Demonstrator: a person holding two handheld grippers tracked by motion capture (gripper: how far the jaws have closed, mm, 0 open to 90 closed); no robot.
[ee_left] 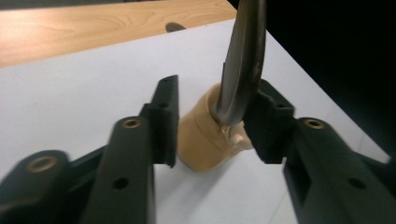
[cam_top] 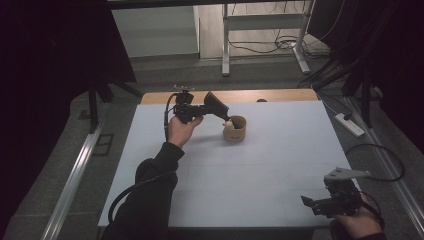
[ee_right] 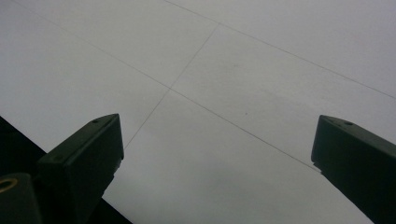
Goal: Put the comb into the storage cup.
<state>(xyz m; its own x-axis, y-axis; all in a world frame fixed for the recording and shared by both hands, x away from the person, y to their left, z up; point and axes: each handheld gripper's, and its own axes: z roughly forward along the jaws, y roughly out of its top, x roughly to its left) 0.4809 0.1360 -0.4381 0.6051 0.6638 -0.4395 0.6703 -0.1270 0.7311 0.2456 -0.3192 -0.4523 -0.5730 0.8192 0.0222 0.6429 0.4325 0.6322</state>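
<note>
Left gripper (ee_left: 212, 128): jaws parted beside a dark spatula-like tool (ee_left: 243, 65); whether a pad touches it cannot be told. The tool stands tilted in a tan cup (ee_left: 205, 140) at the far middle of the white table (cam_top: 280, 165), its pale end at the rim. Right gripper (ee_right: 217, 154): jaws wide apart over bare tabletop at the near right corner. No writing legible.
</note>
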